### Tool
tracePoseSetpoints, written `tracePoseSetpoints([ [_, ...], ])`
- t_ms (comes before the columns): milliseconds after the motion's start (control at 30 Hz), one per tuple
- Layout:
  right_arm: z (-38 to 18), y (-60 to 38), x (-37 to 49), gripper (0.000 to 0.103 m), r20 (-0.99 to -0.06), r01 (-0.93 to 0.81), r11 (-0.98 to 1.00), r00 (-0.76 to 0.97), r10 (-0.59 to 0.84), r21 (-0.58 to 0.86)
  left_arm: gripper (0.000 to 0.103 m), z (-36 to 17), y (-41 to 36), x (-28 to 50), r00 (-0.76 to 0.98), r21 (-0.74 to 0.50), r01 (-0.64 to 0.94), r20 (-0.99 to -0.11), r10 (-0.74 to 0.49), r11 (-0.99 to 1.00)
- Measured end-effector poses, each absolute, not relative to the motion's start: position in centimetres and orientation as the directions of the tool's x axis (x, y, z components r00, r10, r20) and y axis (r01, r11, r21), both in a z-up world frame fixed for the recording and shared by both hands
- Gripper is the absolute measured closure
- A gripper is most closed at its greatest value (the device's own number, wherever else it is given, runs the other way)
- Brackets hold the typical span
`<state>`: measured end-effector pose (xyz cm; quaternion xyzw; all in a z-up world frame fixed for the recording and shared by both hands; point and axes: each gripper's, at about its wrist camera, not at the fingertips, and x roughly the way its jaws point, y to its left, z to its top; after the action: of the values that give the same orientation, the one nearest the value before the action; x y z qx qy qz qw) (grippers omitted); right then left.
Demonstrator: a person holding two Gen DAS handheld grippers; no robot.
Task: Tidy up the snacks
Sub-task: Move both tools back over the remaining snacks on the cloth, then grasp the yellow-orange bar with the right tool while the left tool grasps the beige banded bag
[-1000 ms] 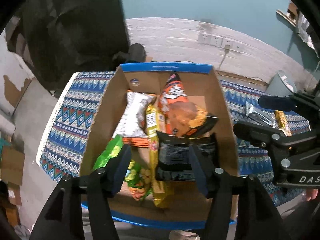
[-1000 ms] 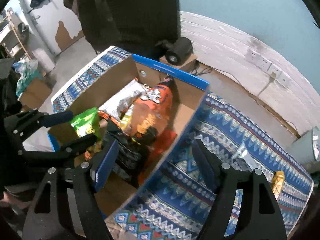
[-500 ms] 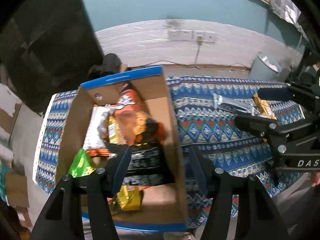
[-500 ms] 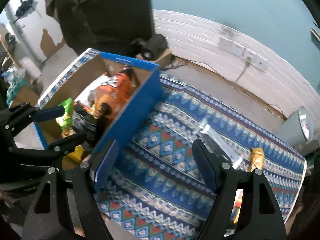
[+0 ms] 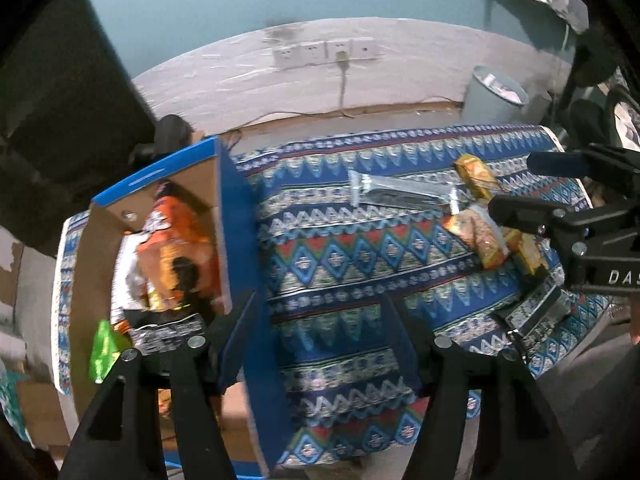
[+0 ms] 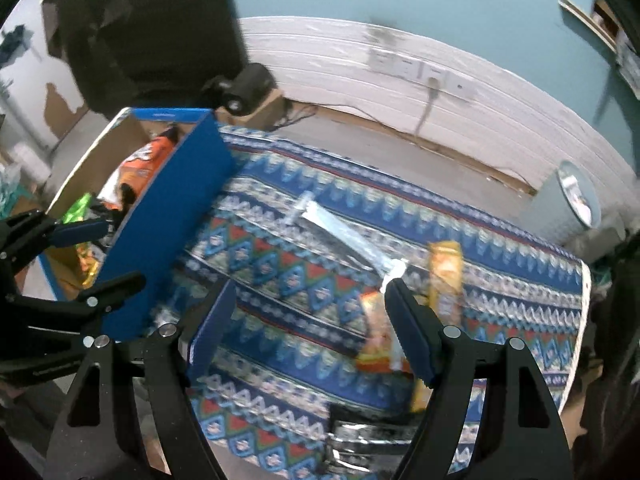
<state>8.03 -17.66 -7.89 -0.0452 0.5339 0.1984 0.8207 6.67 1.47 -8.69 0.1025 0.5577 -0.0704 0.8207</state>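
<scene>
A blue cardboard box (image 5: 236, 216) (image 6: 168, 216) stands on the left of the patterned tablecloth (image 5: 344, 256). It holds an orange chip bag (image 5: 172, 240), a green bag (image 5: 102, 348) and a black packet (image 5: 168, 330). Loose on the cloth lie a silver packet (image 5: 400, 192) (image 6: 344, 236), a yellow bar (image 6: 444, 276) and an orange snack bag (image 5: 480, 236) (image 6: 376, 336). A silver-black packet (image 6: 360, 440) lies near the front edge. My left gripper (image 5: 320, 340) is open and empty beside the box's right wall. My right gripper (image 6: 308, 332) is open and empty above the cloth, close to the orange snack bag.
A grey waste bin (image 5: 496, 96) (image 6: 572, 204) stands on the floor beyond the table's right end. A black device on a small carton (image 6: 248, 88) sits behind the box. Wall sockets (image 5: 324, 52) with a cable are on the white wall panel.
Both grippers have swung right, away from over the box toward the loose snacks on the cloth. Both stay open and empty. The box contents have not moved.
</scene>
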Motion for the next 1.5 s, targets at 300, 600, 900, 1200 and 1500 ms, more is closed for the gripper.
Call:
tracePoseSetpoints([
  [300, -9.0, -23.7, 8.3, 0.026, -0.905, -0.277, 0.952, 0.360, 0.225, 0.127, 0.036, -10.5, -2.7, 7.6, 0.319, 0.082, 0.291, -0.947, -0.016, 0.953],
  [600, -11.9, -27.3, 9.1, 0.026, -0.929, -0.206, 0.972, 0.324, 0.179, 0.115, 0.032, -12.4, -5.6, 8.9, 0.282, 0.072, 0.319, -0.959, -0.023, 0.945],
  [900, -16.0, -29.3, 10.5, 0.026, -0.954, -0.157, 0.983, 0.265, 0.137, 0.098, 0.032, -15.1, -7.7, 11.2, 0.250, 0.073, 0.328, -0.968, -0.012, 0.942],
  [1200, -19.0, -30.4, 11.9, 0.026, -0.968, -0.128, 0.990, 0.233, 0.094, 0.065, 0.032, -17.3, -8.9, 12.7, 0.211, 0.070, 0.335, -0.977, -0.003, 0.940],
  [1500, -21.5, -28.5, 12.1, 0.026, -0.980, -0.196, 0.980, 0.193, 0.053, 0.015, 0.030, -18.1, -9.1, 13.7, 0.191, 0.060, 0.331, -0.982, -0.005, 0.942],
])
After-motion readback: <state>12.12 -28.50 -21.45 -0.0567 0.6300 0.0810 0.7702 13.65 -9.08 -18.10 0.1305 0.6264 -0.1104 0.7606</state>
